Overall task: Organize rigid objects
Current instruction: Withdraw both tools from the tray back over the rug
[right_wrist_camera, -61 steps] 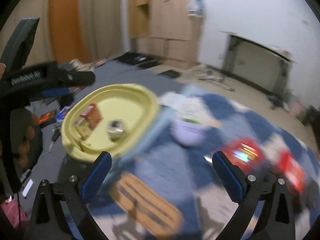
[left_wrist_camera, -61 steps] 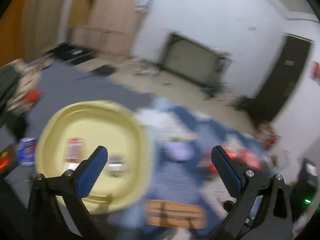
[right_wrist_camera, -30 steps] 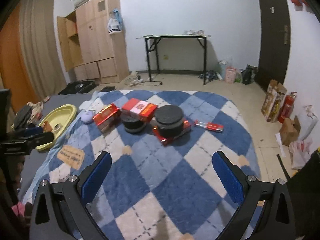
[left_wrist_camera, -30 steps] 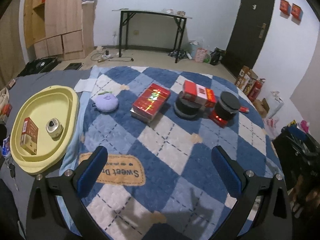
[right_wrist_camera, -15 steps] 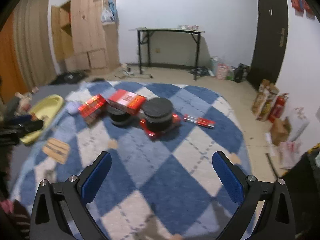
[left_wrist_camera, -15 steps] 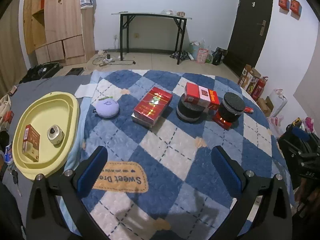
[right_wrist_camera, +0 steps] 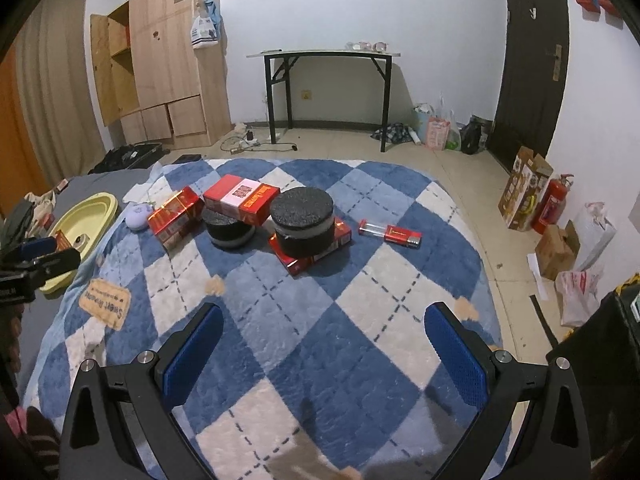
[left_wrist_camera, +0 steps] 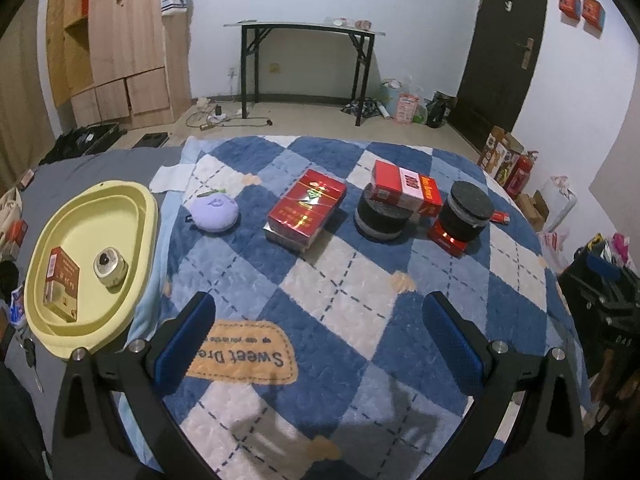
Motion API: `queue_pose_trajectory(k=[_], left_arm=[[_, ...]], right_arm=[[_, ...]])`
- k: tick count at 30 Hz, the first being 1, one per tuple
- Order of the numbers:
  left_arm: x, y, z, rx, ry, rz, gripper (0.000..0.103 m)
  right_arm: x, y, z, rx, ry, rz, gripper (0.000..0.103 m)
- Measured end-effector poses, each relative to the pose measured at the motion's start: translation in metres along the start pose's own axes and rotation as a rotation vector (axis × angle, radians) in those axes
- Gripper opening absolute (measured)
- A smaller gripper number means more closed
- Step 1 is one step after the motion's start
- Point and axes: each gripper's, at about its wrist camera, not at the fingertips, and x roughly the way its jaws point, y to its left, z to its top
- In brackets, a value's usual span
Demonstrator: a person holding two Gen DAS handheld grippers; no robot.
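Note:
On the blue checked blanket (left_wrist_camera: 360,320) lie a red carton (left_wrist_camera: 306,208), a red-and-white box (left_wrist_camera: 406,188) resting on a black round tin (left_wrist_camera: 380,220), a second black round tin (left_wrist_camera: 466,212) on a flat red box (left_wrist_camera: 444,238), a lilac round pouch (left_wrist_camera: 214,210) and a small red lighter box (right_wrist_camera: 390,233). A yellow tray (left_wrist_camera: 132,208) at the left holds a small box (left_wrist_camera: 60,282) and a metal can (left_wrist_camera: 110,268). My left gripper (left_wrist_camera: 316,336) and right gripper (right_wrist_camera: 320,344) are both open, empty, above the blanket's near part.
A black folding table (left_wrist_camera: 304,64) and a wooden wardrobe (left_wrist_camera: 120,40) stand by the far wall. Bags and boxes line the floor at the right, with a red fire extinguisher (right_wrist_camera: 554,202). Clutter lies on the grey sheet left of the tray.
Both grippers pulled back from close over the tray to a wider view of the whole blanket. In the last half second they barely moved. Both stayed open.

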Motion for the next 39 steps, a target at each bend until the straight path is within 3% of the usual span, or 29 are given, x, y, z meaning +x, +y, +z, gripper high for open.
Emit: queue_pose_trajectory(k=[4, 9, 16, 31, 39], left_arm=[[0.001, 0.006, 0.001, -0.012, 0.002, 0.026, 0.103], [0.003, 0.006, 0.0, -0.024, 0.01, -0.007, 0.103], [0.009, -0.006, -0.001, 0.04, 0.016, -0.023, 0.103], [0.027, -0.009, -0.001, 0.075, 0.043, -0.022, 0.103], [0.033, 0.019, 0.008, -0.04, 0.053, 0.006, 0.103]], right_arm=[[0.001, 0.0, 0.0, 0.0, 0.007, 0.009, 0.103], [0.003, 0.003, -0.001, -0.019, 0.014, 0.017, 0.103], [0.002, 0.0, 0.004, -0.049, -0.027, 0.015, 0.103], [0.022, 0.007, 0.002, -0.08, 0.024, 0.043, 0.103], [0.028, -0.019, 0.013, -0.005, 0.008, -0.006, 0.103]])
